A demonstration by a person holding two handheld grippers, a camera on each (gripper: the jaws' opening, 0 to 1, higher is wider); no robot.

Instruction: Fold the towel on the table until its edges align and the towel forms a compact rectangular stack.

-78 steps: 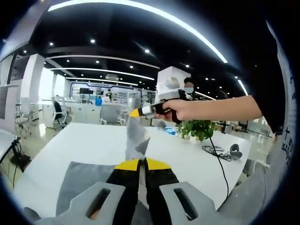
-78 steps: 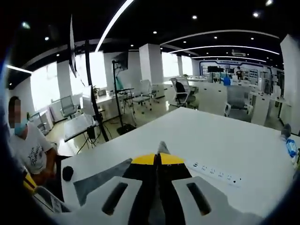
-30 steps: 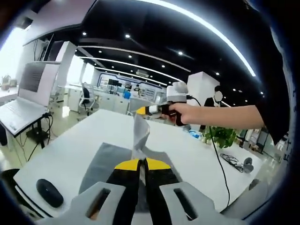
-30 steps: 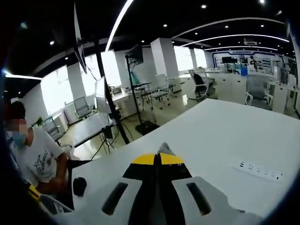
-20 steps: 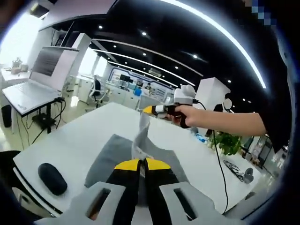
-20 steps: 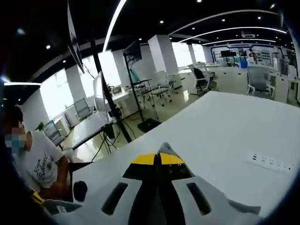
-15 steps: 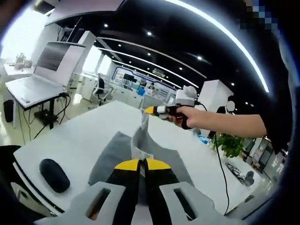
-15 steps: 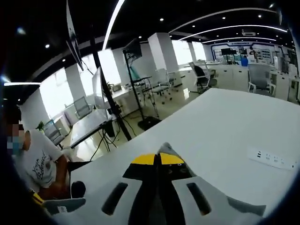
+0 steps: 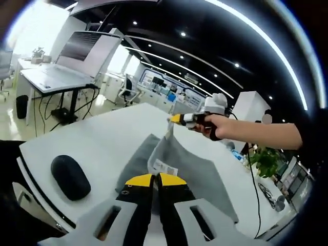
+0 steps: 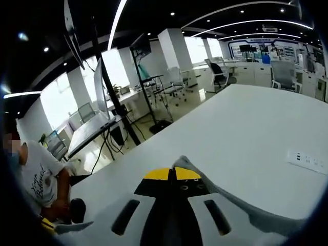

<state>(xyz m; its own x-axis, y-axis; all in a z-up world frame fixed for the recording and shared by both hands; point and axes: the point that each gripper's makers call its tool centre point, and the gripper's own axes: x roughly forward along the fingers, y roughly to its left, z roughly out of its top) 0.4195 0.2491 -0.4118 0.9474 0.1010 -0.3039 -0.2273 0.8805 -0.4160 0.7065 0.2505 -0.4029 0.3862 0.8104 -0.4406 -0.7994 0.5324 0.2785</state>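
Note:
A grey towel (image 9: 200, 174) with a white label lies partly on the white table (image 9: 102, 138), its near edge lifted. My left gripper (image 9: 152, 177) is shut on the edge by the label. Farther off, my right gripper (image 9: 172, 119), held in a person's hand, pinches another corner just above the table. In the right gripper view, that gripper (image 10: 173, 171) is shut on a grey towel (image 10: 256, 215) corner that pokes past its yellow tips, and the cloth trails down to the right over the table (image 10: 246, 133).
A black mouse (image 9: 70, 177) sits near the table's edge left of the towel. A power strip (image 10: 310, 160) lies on the table at the right. A laptop (image 9: 66, 66) rests on another desk, and a seated person (image 10: 36, 177) is beyond the table's edge.
Both grippers stay shut on the towel. The held edge has come down closer to the table, more cloth lies flat, and the left view has swung so the mouse shows.

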